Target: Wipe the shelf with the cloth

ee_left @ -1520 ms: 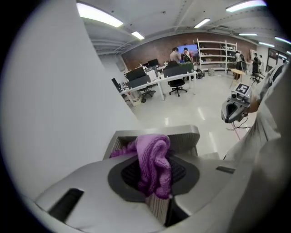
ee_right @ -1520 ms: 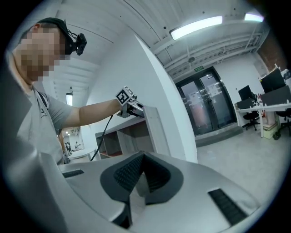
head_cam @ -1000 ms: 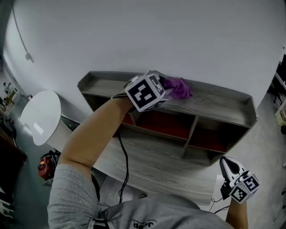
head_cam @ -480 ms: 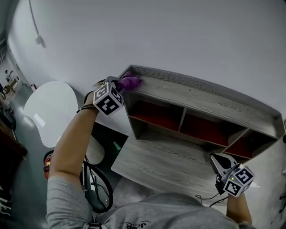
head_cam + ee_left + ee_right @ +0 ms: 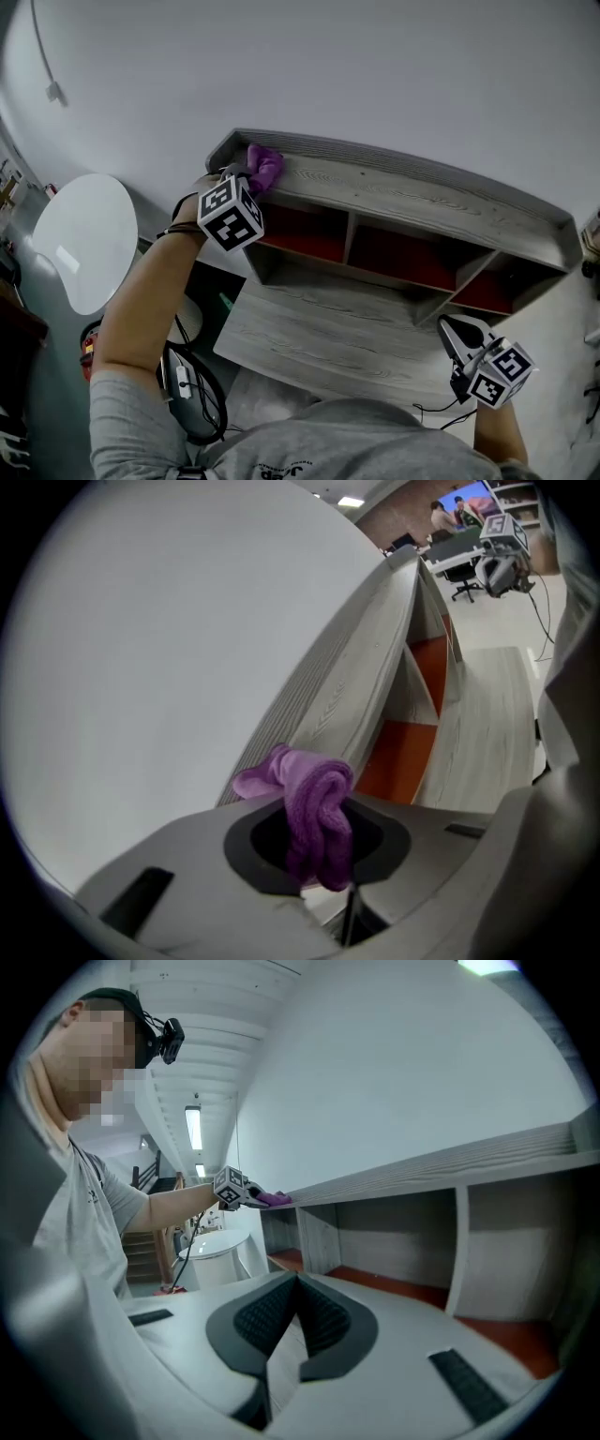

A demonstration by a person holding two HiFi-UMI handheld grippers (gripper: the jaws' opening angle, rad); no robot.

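Since the purple terry cloth (image 5: 314, 803) is soft and light, the jaws of my left gripper (image 5: 321, 853) clamp its bunched middle on the grey wooden shelf (image 5: 403, 192) at upper left, my right gripper (image 5: 295, 1309) closed and empty.

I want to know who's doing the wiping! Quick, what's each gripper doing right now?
Left gripper: closed on the purple cloth, at the left end of the shelf top.
Right gripper: closed, fingers together, holding nothing.

One shelf (image 5: 403, 202); one cloth (image 5: 263, 166); two grippers (image 5: 246, 178) (image 5: 453, 330)
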